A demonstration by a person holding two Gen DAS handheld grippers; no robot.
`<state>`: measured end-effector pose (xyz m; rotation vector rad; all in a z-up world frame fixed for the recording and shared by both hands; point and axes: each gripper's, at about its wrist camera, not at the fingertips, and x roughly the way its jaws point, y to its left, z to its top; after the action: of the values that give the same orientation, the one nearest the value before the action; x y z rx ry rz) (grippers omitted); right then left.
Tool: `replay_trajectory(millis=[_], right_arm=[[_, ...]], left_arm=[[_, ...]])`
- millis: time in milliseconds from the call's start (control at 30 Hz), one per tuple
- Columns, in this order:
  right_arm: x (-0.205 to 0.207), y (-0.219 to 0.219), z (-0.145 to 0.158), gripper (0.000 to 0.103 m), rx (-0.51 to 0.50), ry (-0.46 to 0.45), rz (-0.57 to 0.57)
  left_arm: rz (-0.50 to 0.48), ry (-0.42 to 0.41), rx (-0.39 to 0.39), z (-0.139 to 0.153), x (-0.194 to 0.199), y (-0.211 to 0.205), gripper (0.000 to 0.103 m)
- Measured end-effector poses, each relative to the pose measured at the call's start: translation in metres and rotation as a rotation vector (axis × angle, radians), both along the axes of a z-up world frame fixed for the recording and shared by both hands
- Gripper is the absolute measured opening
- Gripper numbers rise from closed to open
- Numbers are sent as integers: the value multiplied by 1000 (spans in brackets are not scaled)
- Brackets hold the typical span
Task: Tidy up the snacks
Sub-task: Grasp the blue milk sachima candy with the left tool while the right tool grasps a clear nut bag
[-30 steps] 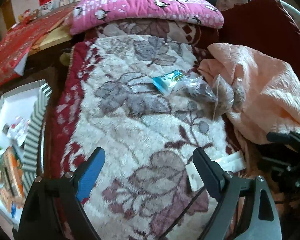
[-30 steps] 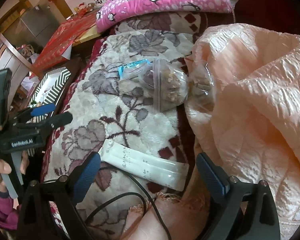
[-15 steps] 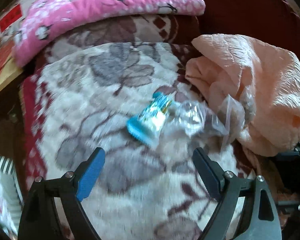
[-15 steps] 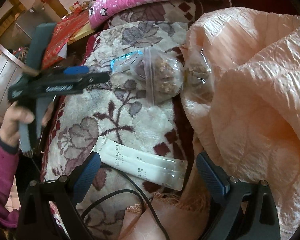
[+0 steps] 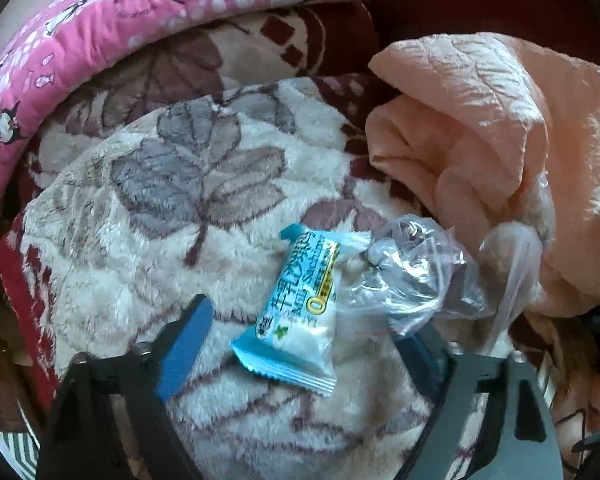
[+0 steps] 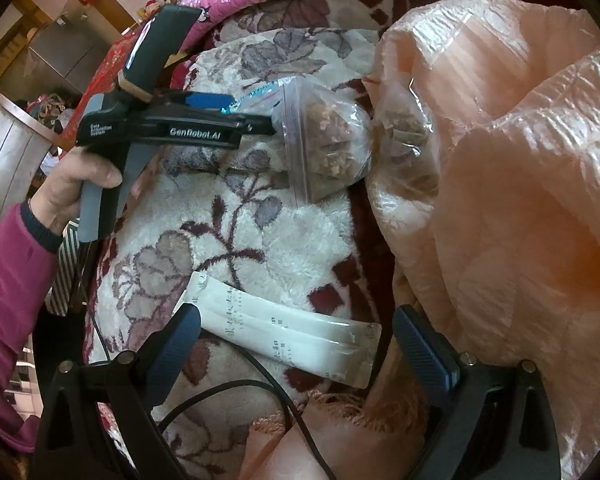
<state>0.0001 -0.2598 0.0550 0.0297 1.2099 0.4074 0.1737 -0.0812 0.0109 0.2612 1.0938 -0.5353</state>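
Soft daylight, quite bright; glare on the peach quilt (image 6: 500, 160); fisheye bends the dark edges; both views sharp.

Magenta sleeve (image 6: 8, 300) – navy cuff, bare hand (image 6: 66, 192)

Right gripper (image 6: 296, 354) jaws spread wide over white sachet strip (image 6: 288, 336) on floral blanket (image 6: 260, 232). Left gripper (image 6: 256, 118) at 10 o'clock, tips touching clear zip bag (image 6: 326, 148) of brown bits. Peach quilt (image 6: 500, 184) fills 3 o'clock side. Black cable (image 6: 260, 388) runs at 6 o'clock.
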Motion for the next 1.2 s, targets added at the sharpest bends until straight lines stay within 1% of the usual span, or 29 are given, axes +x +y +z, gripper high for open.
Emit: replay_trajectory(millis=[33, 67, 100, 133, 167, 233, 367, 567, 700, 733, 833, 900, 933, 1033, 1133, 1200], right_arm=[[1, 0, -1, 98, -1, 2, 0], [1, 0, -2, 98, -2, 4, -1], [1, 0, -2, 98, -1, 5, -1], [1, 0, -2, 98, 0, 6, -1], [1, -1, -2, 98, 0, 6, -1], [2, 0, -1, 98, 3, 6, -3], [6, 0, 3, 98, 13, -11, -19], [26, 10, 23, 98, 6, -101, -24], [55, 29, 40, 98, -23, -171, 30], [67, 37, 45, 98, -34, -196, 56], [102, 58, 51, 98, -68, -215, 123], [123, 70, 49, 98, -99, -212, 160], [137, 77, 43, 98, -121, -190, 183], [159, 85, 23, 98, -184, -137, 209], [166, 84, 2, 98, -206, -74, 208], [169, 83, -9, 98, -219, -53, 195]], left_arm=[[3, 1, 3, -1, 2, -1, 47], [12, -16, 23, -2, 5, -3, 41], [17, -24, 27, -2, 6, -3, 34], [23, -22, 14, -2, 6, -2, 32], [35, -21, 2, -2, 7, 0, 32], [53, -31, 2, 1, 4, 3, 31], [87, -64, -10, 14, -10, 13, 31], [172, -67, -41, 37, -36, 32, 31], [254, -37, -85, 44, -54, 53, 31], [268, -39, -88, 45, -59, 57, 31], [291, -66, -65, 50, -76, 67, 31], [308, -66, -70, 54, -86, 75, 31], [318, -64, -76, 55, -90, 79, 31], [342, -68, -91, 58, -101, 87, 31], [344, -61, -90, 57, -108, 91, 31], [349, -49, -92, 54, -110, 92, 31]])
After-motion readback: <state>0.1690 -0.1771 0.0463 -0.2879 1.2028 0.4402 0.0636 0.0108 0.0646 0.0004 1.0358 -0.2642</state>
